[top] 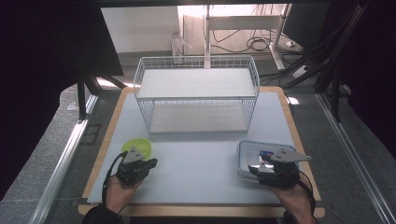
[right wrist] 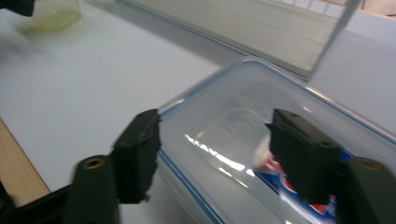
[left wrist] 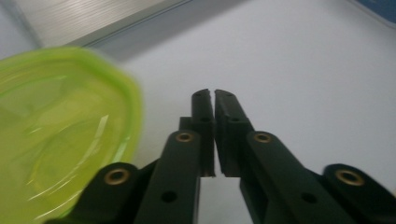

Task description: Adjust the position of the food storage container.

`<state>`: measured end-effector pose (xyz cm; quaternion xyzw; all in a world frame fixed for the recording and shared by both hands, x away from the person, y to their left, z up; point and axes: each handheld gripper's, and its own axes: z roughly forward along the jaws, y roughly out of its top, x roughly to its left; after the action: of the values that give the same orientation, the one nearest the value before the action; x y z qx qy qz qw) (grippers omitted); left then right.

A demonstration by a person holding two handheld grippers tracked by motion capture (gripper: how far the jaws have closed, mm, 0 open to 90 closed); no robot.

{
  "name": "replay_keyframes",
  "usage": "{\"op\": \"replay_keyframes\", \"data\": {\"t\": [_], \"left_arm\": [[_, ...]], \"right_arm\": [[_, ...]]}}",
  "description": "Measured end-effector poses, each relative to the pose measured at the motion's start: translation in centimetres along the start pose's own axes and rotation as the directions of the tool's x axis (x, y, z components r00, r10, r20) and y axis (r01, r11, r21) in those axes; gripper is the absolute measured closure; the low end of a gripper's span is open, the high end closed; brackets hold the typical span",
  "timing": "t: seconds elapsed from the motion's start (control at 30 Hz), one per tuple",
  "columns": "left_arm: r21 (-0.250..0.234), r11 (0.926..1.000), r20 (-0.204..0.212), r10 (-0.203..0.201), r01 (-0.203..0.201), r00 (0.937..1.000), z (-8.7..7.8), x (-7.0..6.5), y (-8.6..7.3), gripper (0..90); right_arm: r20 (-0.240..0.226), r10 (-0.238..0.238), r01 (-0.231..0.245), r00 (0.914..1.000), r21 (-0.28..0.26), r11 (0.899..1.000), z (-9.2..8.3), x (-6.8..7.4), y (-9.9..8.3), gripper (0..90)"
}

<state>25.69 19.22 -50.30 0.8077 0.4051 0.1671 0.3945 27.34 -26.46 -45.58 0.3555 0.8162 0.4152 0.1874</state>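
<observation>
Right gripper (right wrist: 212, 156) bottom of frame, jaws spread, straddling near rim of clear box (right wrist: 243, 93): one jaw outside wall, other over the inside, not pinching yet. Box long axis runs lower left to upper right. Left gripper (left wrist: 214, 95) pressed together, empty, green lid (left wrist: 60, 130) just beside at left. Rack (top: 196, 95) farther up, centre.

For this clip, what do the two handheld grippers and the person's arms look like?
Both the left gripper and the right gripper are black, each topped by a grey three-cornered plate, with a black cable trailing back along the wrist. Up close, the flat black jaws hang on links with brass-coloured pivot pins. A dark sleeve covers the left forearm.
</observation>
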Motion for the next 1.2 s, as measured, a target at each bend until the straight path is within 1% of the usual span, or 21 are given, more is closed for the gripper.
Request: {"op": "replay_keyframes", "data": {"t": [0.07, 0.17, 0.23, 0.33, 0.37, 0.4, 0.43, 0.5, 0.57, 0.6, 0.67, 0.7, 0.77, 0.87, 0.9, 0.97, 1.07, 1.2], "left_arm": [[0.007, 0.9996, 0.008, 0.028, -0.028, 0.9996, 0.3, -0.7, 0.0, 80.1], [0.014, 0.9979, 0.028, 0.063, -0.063, 0.9976, 0.8, -1.3, 0.0, 70.4], [0.010, 0.9968, 0.034, 0.079, -0.079, 0.9963, 1.0, -1.7, 0.0, 62.7], [-0.001, 0.9958, 0.046, 0.091, -0.091, 0.9948, 1.4, -2.1, -0.1, 52.1], [-0.005, 0.9959, 0.055, 0.090, -0.090, 0.9944, 1.5, -2.2, -0.1, 48.2], [-0.010, 0.9961, 0.057, 0.089, -0.088, 0.9944, 1.6, -2.2, -0.1, 44.2], [-0.016, 0.9957, 0.060, 0.092, -0.091, 0.9940, 1.7, -2.3, -0.1, 41.1], [-0.027, 0.9952, 0.067, 0.096, -0.094, 0.9931, 1.8, -2.5, -0.1, 38.2], [-0.023, 0.9954, 0.070, 0.094, -0.093, 0.9931, 1.9, -2.6, -0.1, 35.2], [-0.023, 0.9956, 0.074, 0.092, -0.091, 0.9930, 2.0, -2.7, -0.1, 35.1], [-0.022, 0.9953, 0.075, 0.096, -0.094, 0.9926, 2.0, -2.8, -0.1, 33.5], [-0.023, 0.9952, 0.075, 0.096, -0.095, 0.9925, 2.0, -2.8, -0.1, 33.5], [-0.026, 0.9954, 0.079, 0.094, -0.092, 0.9924, 2.0, -2.8, -0.1, 33.3], [-0.024, 0.9955, 0.083, 0.094, -0.092, 0.9921, 2.1, -2.8, -0.1, 33.3], [-0.021, 0.9957, 0.084, 0.092, -0.091, 0.9922, 2.2, -2.8, -0.1, 33.4], [-0.016, 0.9960, 0.087, 0.089, -0.088, 0.9922, 2.3, -2.8, -0.1, 34.2], [-0.012, 0.9970, 0.092, 0.077, -0.077, 0.9928, 2.1, -2.8, 0.0, 37.0], [-0.005, 0.9979, 0.094, 0.064, -0.064, 0.9934, 2.1, -2.6, 0.1, 40.5]], "right_arm": [[0.017, 0.003, -0.003, 0.9998, 0.022, 1.000, -0.5, -0.8, -0.2, 50.6], [0.067, 0.018, -0.021, 0.9976, 0.039, 0.999, -1.4, -2.2, -0.7, 65.1], [0.104, 0.039, -0.044, 0.9938, 0.041, 0.998, -2.2, -3.2, -0.9, 75.4], [0.160, 0.080, -0.086, 0.9839, 0.031, 0.996, -3.3, -4.7, -1.5, 86.6], [0.179, 0.095, -0.102, 0.9793, 0.030, 0.994, -3.6, -5.3, -1.7, 89.1], [0.208, 0.113, -0.121, 0.9716, 0.029, 0.992, -3.9, -5.9, -2.0, 90.0], [0.223, 0.126, -0.135, 0.9666, 0.028, 0.990, -4.1, -6.2, -2.1, 90.0], [0.262, 0.154, -0.168, 0.9526, 0.030, 0.985, -4.5, -7.1, -2.6, 90.0], [0.304, 0.169, -0.189, 0.9375, 0.037, 0.981, -4.7, -7.9, -3.1, 90.0], [0.314, 0.182, -0.205, 0.9320, 0.044, 0.978, -4.7, -8.3, -3.4, 90.0], [0.329, 0.191, -0.225, 0.9248, 0.067, 0.972, -4.5, -8.8, -3.9, 90.0], [0.326, 0.197, -0.234, 0.9245, 0.077, 0.969, -4.3, -9.0, -4.1, 90.0], [0.337, 0.191, -0.235, 0.9220, 0.093, 0.968, -4.0, -9.1, -4.2, 90.0], [0.333, 0.208, -0.250, 0.9195, 0.088, 0.964, -3.9, -9.2, -4.2, 90.0], [0.327, 0.213, -0.253, 0.9208, 0.086, 0.964, -3.9, -9.2, -4.2, 90.0], [0.310, 0.216, -0.253, 0.9260, 0.085, 0.964, -3.5, -8.9, -4.0, 90.0], [0.281, 0.207, -0.240, 0.9373, 0.089, 0.967, -2.8, -8.5, -3.6, 90.0], [0.235, 0.214, -0.241, 0.9481, 0.091, 0.966, -1.9, -7.8, -3.0, 90.0]]}}
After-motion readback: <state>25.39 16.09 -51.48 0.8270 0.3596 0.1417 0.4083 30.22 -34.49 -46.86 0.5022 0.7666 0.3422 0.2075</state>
